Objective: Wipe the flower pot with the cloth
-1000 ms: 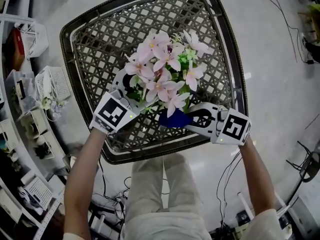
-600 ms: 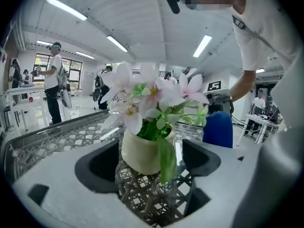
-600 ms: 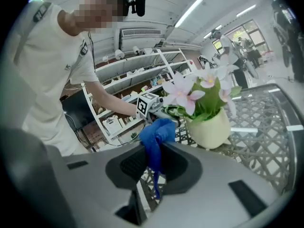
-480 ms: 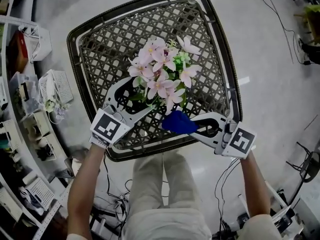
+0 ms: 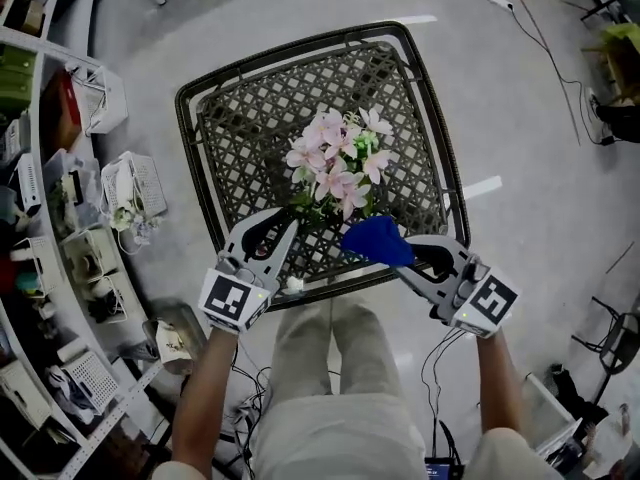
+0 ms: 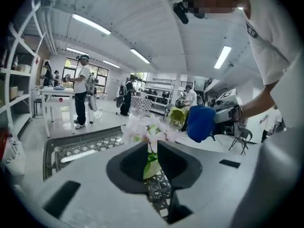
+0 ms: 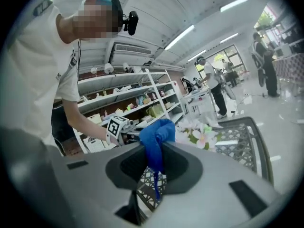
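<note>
Pink flowers [image 5: 335, 163] stand in the middle of a woven lattice table [image 5: 250, 138]; from above they hide the pot. My left gripper [image 5: 291, 224] hangs at the plant's near left. Its jaws have just been closing, and only a slit remains, with nothing gripped. Through that slit in the left gripper view [image 6: 152, 148] show a green leaf [image 6: 151, 159] and something white behind it. My right gripper [image 5: 388, 256] is at the near right, shut on a bunched blue cloth [image 5: 373, 238]. In the right gripper view [image 7: 154, 151] the cloth [image 7: 156, 137] hangs between the jaws.
Shelves with boxes and baskets [image 5: 60, 168] line the left side. Cables [image 5: 540, 28] run over the floor at the right. The person's legs [image 5: 330, 368] stand at the table's near edge. Other people [image 6: 81, 89] work at tables far behind.
Both grippers have drawn back from the plant toward the table's near edge and risen. The left jaws, wide apart before, have come nearly together. The cloth moved away with the right gripper.
</note>
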`<move>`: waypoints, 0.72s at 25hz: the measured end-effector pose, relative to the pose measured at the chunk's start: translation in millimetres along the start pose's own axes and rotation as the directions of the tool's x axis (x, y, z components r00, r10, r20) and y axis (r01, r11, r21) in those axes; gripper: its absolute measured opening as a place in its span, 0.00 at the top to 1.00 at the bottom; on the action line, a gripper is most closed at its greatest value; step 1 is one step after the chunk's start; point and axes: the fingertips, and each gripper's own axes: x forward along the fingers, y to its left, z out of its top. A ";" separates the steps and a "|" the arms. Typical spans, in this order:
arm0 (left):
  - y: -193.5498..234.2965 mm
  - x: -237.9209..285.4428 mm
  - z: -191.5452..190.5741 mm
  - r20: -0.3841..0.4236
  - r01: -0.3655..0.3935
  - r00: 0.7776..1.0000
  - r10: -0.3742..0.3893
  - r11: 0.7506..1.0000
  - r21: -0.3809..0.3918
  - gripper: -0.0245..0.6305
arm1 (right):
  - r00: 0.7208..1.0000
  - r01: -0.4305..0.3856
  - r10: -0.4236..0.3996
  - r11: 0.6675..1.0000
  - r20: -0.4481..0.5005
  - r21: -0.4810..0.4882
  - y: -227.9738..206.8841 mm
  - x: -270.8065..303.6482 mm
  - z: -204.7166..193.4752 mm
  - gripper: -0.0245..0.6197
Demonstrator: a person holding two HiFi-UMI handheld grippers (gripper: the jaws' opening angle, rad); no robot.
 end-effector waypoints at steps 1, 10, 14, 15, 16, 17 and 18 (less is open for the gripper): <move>-1.0 -7.2 8.7 0.012 -0.023 1.000 0.024 1.000 -0.010 0.86 | 1.000 0.024 -0.024 1.000 0.013 0.003 0.4 -2.8 8.0 0.83; -28.8 -46.1 93.5 0.082 -0.133 0.986 0.145 0.983 -0.129 0.93 | 0.971 0.207 -0.206 0.978 0.123 0.003 5.1 -34.3 91.2 0.83; -52.7 -57.9 138.6 0.103 -0.077 0.991 0.082 0.996 -0.052 0.93 | 0.948 0.277 -0.271 0.961 0.169 -0.012 11.6 -51.6 128.5 0.83; -56.1 -61.6 148.0 0.108 -0.071 0.991 0.075 0.996 -0.044 0.93 | 0.940 0.297 -0.289 0.955 0.179 -0.017 12.9 -56.6 136.7 0.83; -58.7 -65.8 156.6 0.114 -0.068 0.991 0.073 0.997 -0.043 0.93 | 0.933 0.317 -0.307 0.948 0.189 -0.022 14.8 -61.9 144.5 0.83; -60.8 -70.6 164.5 0.120 -0.067 0.990 0.072 0.997 -0.045 0.93 | 0.925 0.335 -0.323 0.942 0.200 -0.026 17.5 -67.0 151.8 0.83; -62.3 -76.2 171.5 0.123 -0.066 0.990 0.071 0.997 -0.049 0.93 | 0.918 0.350 -0.337 0.936 0.211 -0.029 21.1 -71.3 158.5 0.83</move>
